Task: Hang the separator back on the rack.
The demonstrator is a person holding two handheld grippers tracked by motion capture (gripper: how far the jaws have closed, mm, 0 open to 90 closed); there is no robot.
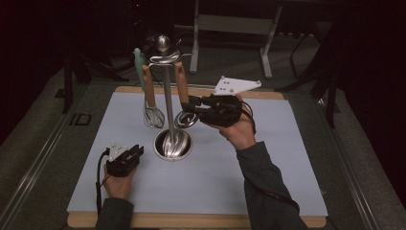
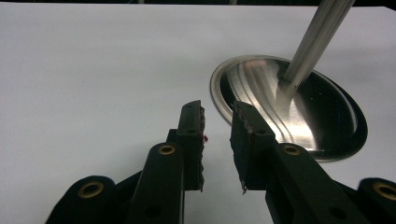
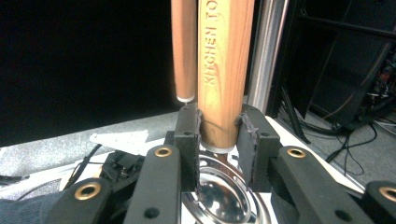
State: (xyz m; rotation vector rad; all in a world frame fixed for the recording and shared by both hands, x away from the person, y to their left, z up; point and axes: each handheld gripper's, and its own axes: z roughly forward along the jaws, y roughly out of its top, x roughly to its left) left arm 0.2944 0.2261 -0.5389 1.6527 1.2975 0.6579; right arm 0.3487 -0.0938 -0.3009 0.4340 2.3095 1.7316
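Right gripper (image 3: 219, 128) clamped on wooden handle (image 3: 224, 70), axis vertical between its jaws (utensil hanging); left gripper (image 2: 217, 135) parted, holds nothing.

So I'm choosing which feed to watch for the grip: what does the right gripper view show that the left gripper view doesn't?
Right gripper view: the right gripper with its jaws closed on a wooden handle lettered KITCHEN, and a second wooden handle hanging behind.

Left gripper view: the left gripper, jaws apart and empty, low over the pale mat.

Both: the stand's round steel base and its upright pole.
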